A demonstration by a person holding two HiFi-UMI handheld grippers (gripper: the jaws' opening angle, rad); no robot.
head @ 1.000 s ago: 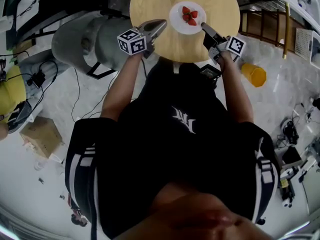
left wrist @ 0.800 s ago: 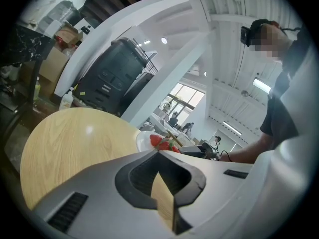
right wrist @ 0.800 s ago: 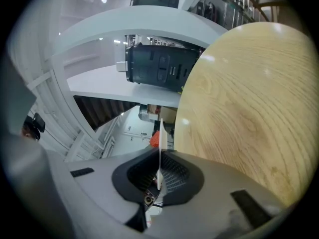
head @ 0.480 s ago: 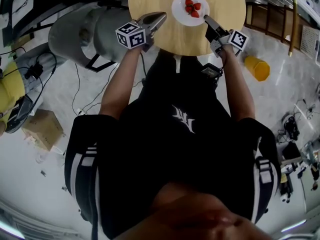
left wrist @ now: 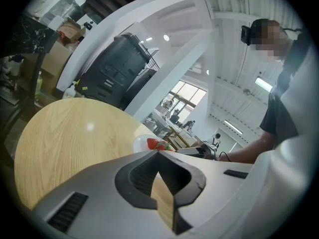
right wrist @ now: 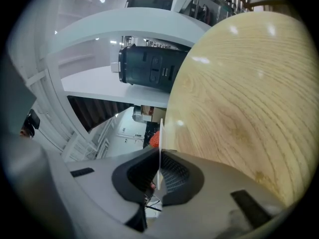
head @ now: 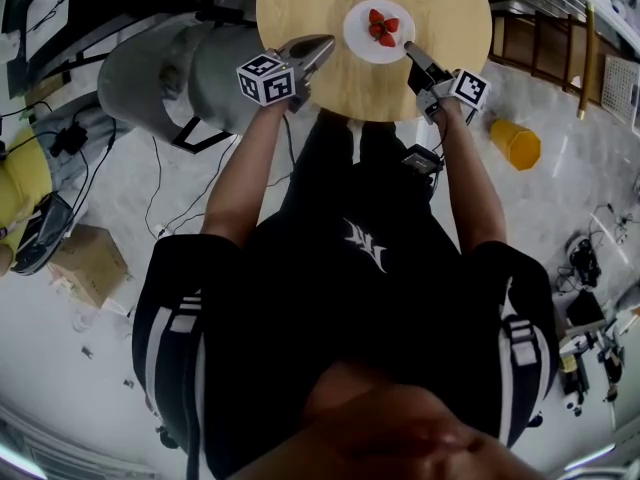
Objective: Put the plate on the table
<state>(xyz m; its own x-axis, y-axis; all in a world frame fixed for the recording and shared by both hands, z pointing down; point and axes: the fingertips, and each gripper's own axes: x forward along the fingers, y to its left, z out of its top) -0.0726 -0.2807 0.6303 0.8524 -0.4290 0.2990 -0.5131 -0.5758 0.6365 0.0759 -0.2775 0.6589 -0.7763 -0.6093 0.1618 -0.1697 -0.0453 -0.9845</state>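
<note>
A white plate [head: 378,30] with a few strawberries [head: 382,27] lies over the middle of the round wooden table [head: 300,3] in the head view. My right gripper [head: 409,50] is shut on the plate's near right rim. In the right gripper view the plate [right wrist: 160,133] shows edge-on as a thin white line between the jaws, close to the table top [right wrist: 249,98]; I cannot tell whether it touches. My left gripper [head: 322,44] hovers shut and empty over the table's near left part, apart from the plate [left wrist: 142,143].
A large grey drum [head: 160,68] stands left of the table. A yellow bucket [head: 515,143], a cardboard box [head: 85,268] and cables [head: 165,198] lie on the floor. A wooden rack [head: 545,43] is at the right. The person stands against the table's near edge.
Both grippers and the plate hold nearly the same places on the table; only the head view has shifted slightly.
</note>
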